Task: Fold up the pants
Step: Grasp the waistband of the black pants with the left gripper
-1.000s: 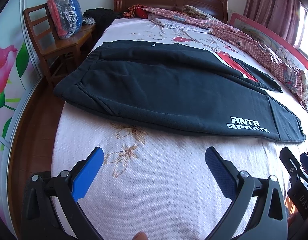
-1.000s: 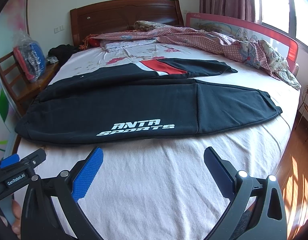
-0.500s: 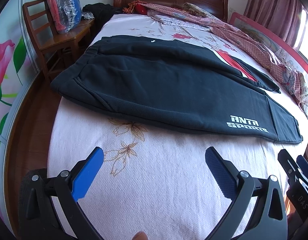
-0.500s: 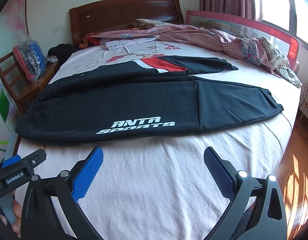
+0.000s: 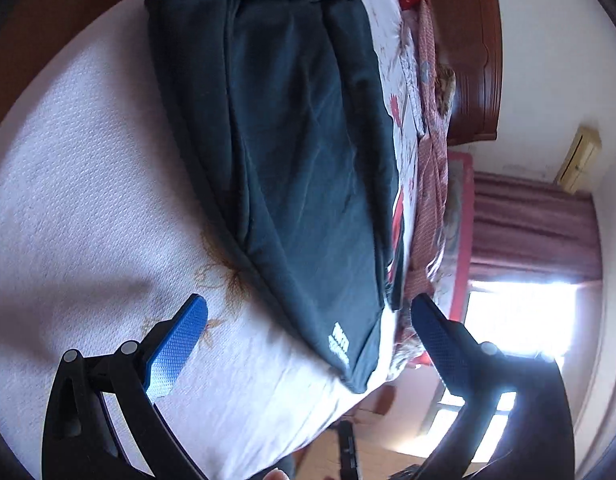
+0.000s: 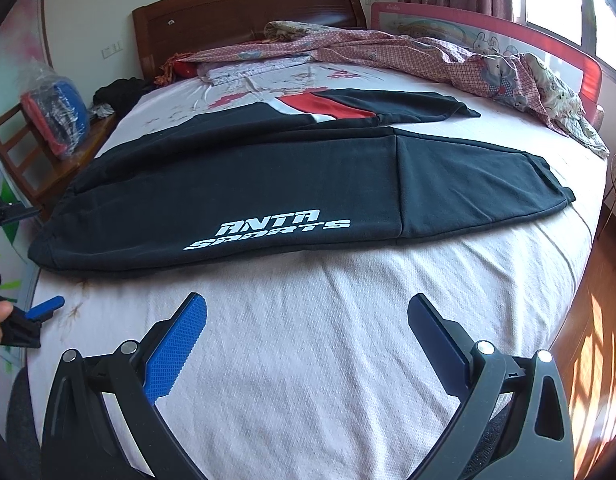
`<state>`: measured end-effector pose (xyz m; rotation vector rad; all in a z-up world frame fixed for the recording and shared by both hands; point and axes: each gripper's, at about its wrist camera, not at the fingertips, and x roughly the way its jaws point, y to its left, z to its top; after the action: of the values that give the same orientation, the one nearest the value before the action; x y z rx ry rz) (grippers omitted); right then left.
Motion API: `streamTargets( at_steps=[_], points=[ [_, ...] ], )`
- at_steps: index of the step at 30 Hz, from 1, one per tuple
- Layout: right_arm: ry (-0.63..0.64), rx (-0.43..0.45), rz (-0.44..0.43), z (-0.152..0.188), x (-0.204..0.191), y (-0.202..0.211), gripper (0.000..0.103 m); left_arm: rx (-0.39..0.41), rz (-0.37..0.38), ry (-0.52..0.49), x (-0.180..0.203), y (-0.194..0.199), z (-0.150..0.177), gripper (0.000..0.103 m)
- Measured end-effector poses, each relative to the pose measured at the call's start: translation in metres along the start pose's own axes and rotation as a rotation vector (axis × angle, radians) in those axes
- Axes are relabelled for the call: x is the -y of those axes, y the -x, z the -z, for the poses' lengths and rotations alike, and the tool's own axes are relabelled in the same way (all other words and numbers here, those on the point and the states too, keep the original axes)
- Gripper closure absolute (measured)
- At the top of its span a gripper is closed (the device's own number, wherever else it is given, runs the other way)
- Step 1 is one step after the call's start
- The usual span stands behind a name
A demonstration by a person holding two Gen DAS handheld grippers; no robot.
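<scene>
Black sweatpants [image 6: 268, 184] with a white "ANTA SPORTS" print and a red and white stripe lie flat across the bed, waistband at the left, leg cuffs at the right. My right gripper [image 6: 306, 320] is open and empty, above the sheet in front of the near leg. My left gripper [image 5: 308, 320] is open and empty; its view is rolled sideways and shows the pants [image 5: 300, 140] running away from the waistband. The left gripper also shows at the left edge of the right wrist view [image 6: 36, 312], off the waistband end.
The bed has a white sheet [image 6: 348, 340] with a wooden headboard [image 6: 248, 12] behind. A crumpled red patterned quilt [image 6: 448, 56] lies at the far right by a red bed rail [image 6: 556, 46]. A wooden chair [image 6: 28, 152] with a plastic bag stands left of the bed.
My left gripper has rolled sharply sideways and swung toward the waistband end of the pants. My right gripper has barely moved. Both stay open.
</scene>
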<state>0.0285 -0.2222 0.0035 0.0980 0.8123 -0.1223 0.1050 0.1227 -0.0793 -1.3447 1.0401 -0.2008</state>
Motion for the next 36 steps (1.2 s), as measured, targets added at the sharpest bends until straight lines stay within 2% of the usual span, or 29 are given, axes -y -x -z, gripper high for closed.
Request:
streamTargets(
  at_steps=[3,7,9,15,18,22,23,24,25,26,27,31,33,36],
  points=[
    [0.001,-0.004,0.002,0.000,0.000,-0.001,0.003,-0.005,0.030,0.027,-0.002,-0.011,-0.005,0.002],
    [-0.012,-0.012,0.003,-0.001,0.001,-0.003,0.003,0.000,0.028,0.092,-0.006,-0.027,-0.010,0.002],
    [-0.009,-0.011,0.003,-0.001,0.002,-0.003,0.003,0.031,0.018,0.140,-0.010,-0.033,-0.011,0.002],
    [0.002,-0.019,-0.008,-0.001,-0.003,-0.004,0.003,0.110,0.049,0.234,0.002,-0.034,-0.020,0.002],
    [0.004,-0.026,-0.011,0.000,-0.005,-0.005,0.003,0.130,0.076,0.209,0.009,-0.031,-0.025,0.002],
    [-0.012,-0.039,-0.021,0.000,-0.002,-0.007,0.003,0.145,0.039,0.179,0.013,-0.030,-0.030,0.003],
    [-0.019,-0.043,-0.024,0.000,-0.001,-0.006,0.003,0.146,0.012,0.179,0.015,-0.031,-0.031,0.009],
    [-0.026,-0.046,-0.027,0.000,0.001,-0.006,0.003,0.146,-0.026,0.187,0.014,-0.031,-0.031,0.022],
    [-0.036,-0.047,-0.030,0.000,0.003,-0.006,0.003,0.144,-0.067,0.193,0.011,-0.029,-0.029,0.030],
    [-0.046,-0.048,-0.034,0.000,0.005,-0.006,0.003,0.137,-0.114,0.188,0.011,-0.028,-0.029,0.059],
    [-0.057,-0.050,-0.037,-0.001,0.008,-0.006,0.003,0.129,-0.169,0.173,0.008,-0.028,-0.031,0.094],
    [-0.089,-0.060,-0.055,-0.001,0.013,-0.007,0.003,0.121,-0.075,0.232,-0.013,-0.023,-0.033,0.095],
    [-0.096,-0.067,-0.064,-0.001,0.015,-0.006,0.003,0.139,-0.071,0.202,-0.008,-0.017,-0.028,0.096],
    [-0.157,-0.076,-0.106,-0.002,0.025,-0.007,0.003,0.156,-0.020,0.154,0.002,-0.003,-0.019,0.096]
  ],
)
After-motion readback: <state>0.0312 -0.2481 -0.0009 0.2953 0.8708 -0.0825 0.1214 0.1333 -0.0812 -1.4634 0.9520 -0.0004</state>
